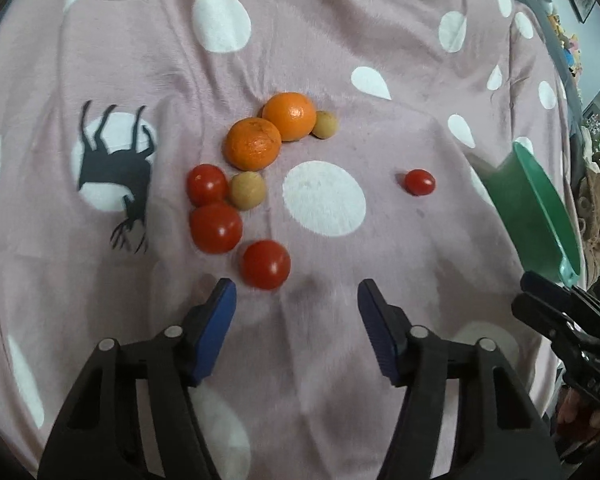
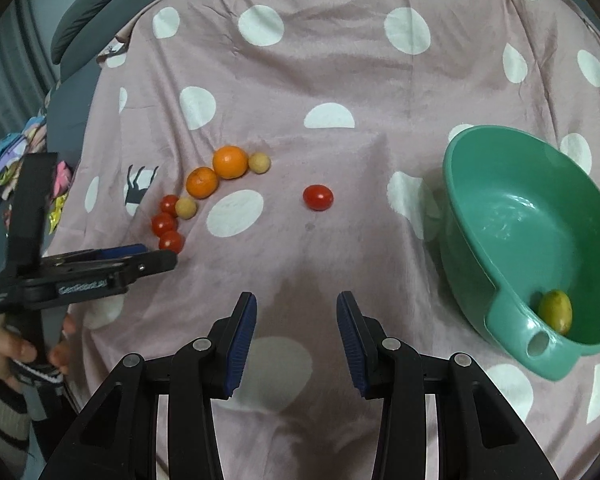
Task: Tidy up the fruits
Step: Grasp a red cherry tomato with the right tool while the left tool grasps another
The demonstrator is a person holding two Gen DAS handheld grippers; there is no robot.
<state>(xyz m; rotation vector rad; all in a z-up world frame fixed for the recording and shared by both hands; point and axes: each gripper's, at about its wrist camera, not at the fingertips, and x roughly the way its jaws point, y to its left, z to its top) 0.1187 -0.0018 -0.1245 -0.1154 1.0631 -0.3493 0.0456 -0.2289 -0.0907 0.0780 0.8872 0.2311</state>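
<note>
On the pink spotted blanket [image 1: 380, 60] lie two oranges [image 1: 292, 116], two small tan fruits [image 1: 247, 190] and three tomatoes [image 1: 216, 227] in a cluster. A lone tomato [image 1: 419, 182] [image 2: 318, 197] sits apart to the right. My left gripper [image 1: 296, 300] is open and holds nothing; the nearest tomato [image 1: 265, 264] lies just beyond its left fingertip. My right gripper [image 2: 296, 316] is open over bare blanket, short of the lone tomato. The green bowl [image 2: 500, 200] at the right holds one yellow-green fruit [image 2: 555, 311].
In the right wrist view the left gripper [image 2: 160, 255] comes in from the left, held by a hand [image 2: 16, 352] in a striped sleeve. Grey bedding [image 2: 100, 8] and colourful clutter [image 2: 16, 160] lie past the blanket's left edge. Bare blanket separates the cluster from the bowl.
</note>
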